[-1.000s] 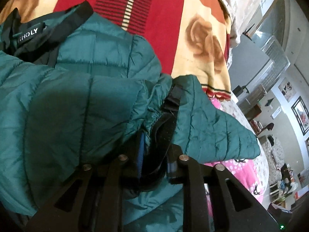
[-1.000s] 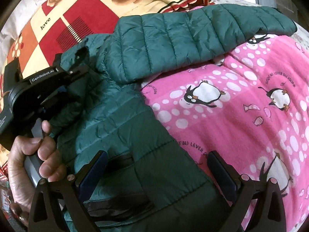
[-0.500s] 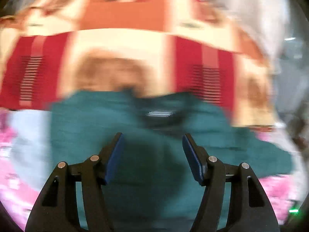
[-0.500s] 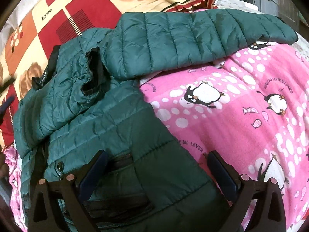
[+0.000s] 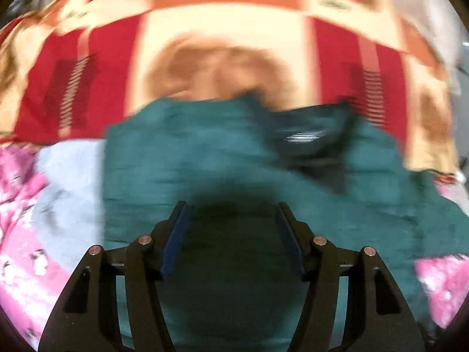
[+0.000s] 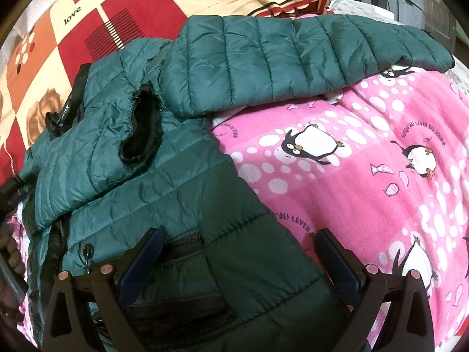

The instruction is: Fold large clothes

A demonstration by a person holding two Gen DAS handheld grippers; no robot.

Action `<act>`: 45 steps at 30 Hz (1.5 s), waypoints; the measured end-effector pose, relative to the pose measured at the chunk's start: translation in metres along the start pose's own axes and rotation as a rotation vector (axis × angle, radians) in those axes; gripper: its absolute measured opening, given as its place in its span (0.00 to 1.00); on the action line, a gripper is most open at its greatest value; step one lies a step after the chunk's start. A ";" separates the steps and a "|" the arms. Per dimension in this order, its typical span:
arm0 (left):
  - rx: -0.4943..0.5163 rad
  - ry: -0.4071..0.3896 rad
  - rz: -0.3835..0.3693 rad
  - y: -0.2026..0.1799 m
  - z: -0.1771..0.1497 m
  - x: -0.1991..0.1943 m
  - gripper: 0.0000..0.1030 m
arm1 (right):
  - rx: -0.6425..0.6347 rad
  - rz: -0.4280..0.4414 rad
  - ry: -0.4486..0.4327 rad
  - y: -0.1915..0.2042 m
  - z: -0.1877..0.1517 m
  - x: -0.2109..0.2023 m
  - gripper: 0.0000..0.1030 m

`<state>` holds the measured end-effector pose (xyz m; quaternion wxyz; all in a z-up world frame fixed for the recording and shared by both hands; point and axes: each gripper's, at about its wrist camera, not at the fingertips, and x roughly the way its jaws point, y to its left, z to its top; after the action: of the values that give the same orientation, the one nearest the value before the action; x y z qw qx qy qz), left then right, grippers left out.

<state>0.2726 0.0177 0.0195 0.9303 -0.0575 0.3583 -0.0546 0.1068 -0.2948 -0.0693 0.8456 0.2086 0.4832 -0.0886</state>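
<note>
A: Your left gripper [image 5: 231, 234]?
B: Fingers spread, closing slightly, nothing pinched; blurry teal puffer jacket [image 6: 164, 182] below.
A: Right gripper [image 6: 240, 264]?
B: Spread wide over jacket hem; jacket lies across penguin blanket [image 6: 366, 176] and rose-print blanket [image 6: 58, 44].

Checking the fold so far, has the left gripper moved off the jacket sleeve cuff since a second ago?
Yes. The left gripper released the cuff and backed away; against the rose blanket, the green jacket now sits farther off, jaws closing on nothing.
</note>
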 end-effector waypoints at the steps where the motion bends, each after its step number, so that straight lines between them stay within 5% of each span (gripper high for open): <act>1: 0.034 0.008 -0.034 -0.017 -0.002 0.001 0.58 | 0.000 0.000 0.000 0.000 0.000 0.000 0.99; 4: 0.241 0.128 -0.131 -0.095 -0.020 0.023 0.58 | 0.000 0.006 0.000 -0.001 -0.001 -0.001 1.00; 6: 0.331 0.220 -0.075 -0.123 -0.035 0.050 0.58 | 0.002 0.013 0.000 -0.002 -0.002 -0.002 1.00; 9: 0.362 0.234 0.008 -0.133 -0.046 0.066 0.59 | 0.003 0.017 -0.003 -0.003 -0.002 -0.002 1.00; 17: 0.144 0.105 -0.136 -0.091 -0.037 -0.033 0.59 | 0.027 0.032 -0.018 -0.008 -0.002 -0.008 0.99; 26: -0.041 -0.035 -0.023 -0.033 -0.086 -0.126 0.59 | 0.086 0.093 -0.313 -0.043 0.001 -0.091 0.99; 31: -0.021 -0.013 -0.045 -0.021 -0.093 -0.126 0.59 | 0.007 0.086 -0.412 -0.106 0.044 -0.127 0.99; 37: -0.109 0.072 -0.052 -0.007 -0.093 -0.102 0.59 | 0.160 0.068 -0.411 -0.220 0.093 -0.131 0.96; 39: -0.132 0.104 -0.061 -0.006 -0.093 -0.095 0.59 | 0.226 0.119 -0.367 -0.252 0.101 -0.119 0.94; 42: -0.137 0.138 -0.052 -0.009 -0.094 -0.085 0.59 | 0.372 0.329 -0.296 -0.287 0.107 -0.092 0.93; 45: -0.127 0.146 -0.051 -0.015 -0.093 -0.081 0.59 | 0.462 0.330 -0.332 -0.289 0.110 -0.093 1.00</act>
<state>0.1494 0.0085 0.0070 0.8945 -0.1214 0.4261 -0.0594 0.0433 -0.6074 -0.0179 0.8461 0.4532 0.2655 -0.0904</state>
